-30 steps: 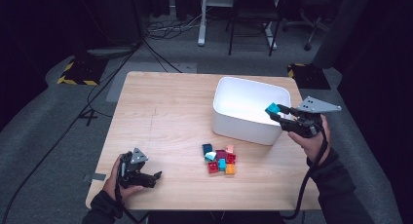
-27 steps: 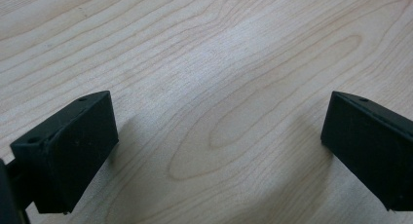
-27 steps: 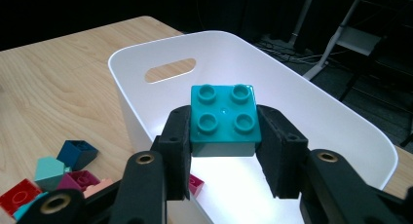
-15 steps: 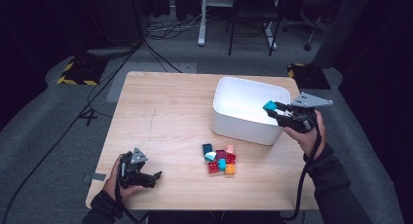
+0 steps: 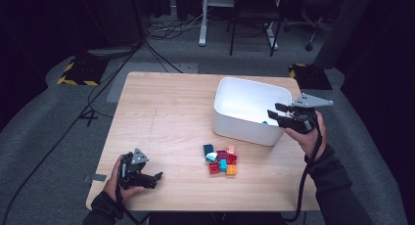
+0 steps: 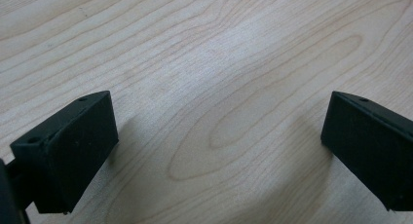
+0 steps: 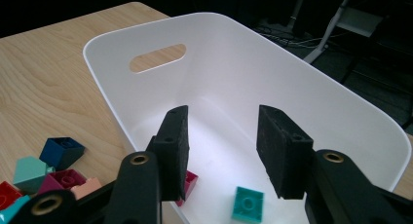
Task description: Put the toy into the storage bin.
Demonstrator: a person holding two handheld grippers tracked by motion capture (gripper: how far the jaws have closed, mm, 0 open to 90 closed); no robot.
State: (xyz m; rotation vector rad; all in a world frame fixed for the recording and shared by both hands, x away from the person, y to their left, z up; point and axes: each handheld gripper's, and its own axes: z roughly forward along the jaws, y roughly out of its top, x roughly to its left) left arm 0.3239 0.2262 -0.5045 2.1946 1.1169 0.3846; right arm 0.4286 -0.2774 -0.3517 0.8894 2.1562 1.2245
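Nearest the person, the left gripper (image 5: 157,176) rests low at the table's (image 5: 166,112) near-left corner, its jaws spread wide over bare wood with nothing between them. Farther in, near the middle of the near edge, a cluster of small blocks (image 5: 221,159) lies on the table just before the white bin (image 5: 243,126): dark blue, teal, maroon, red, pink and orange pieces touching one another. Beyond them, at the table's right side, the right gripper (image 7: 221,148) hangs over the bin's right rim, released, with a clear gap between its jaws. Below it, a teal block (image 7: 247,203) lies flat on the bin's floor, studs up, beside a magenta block (image 7: 187,181) partly hidden behind one jaw.
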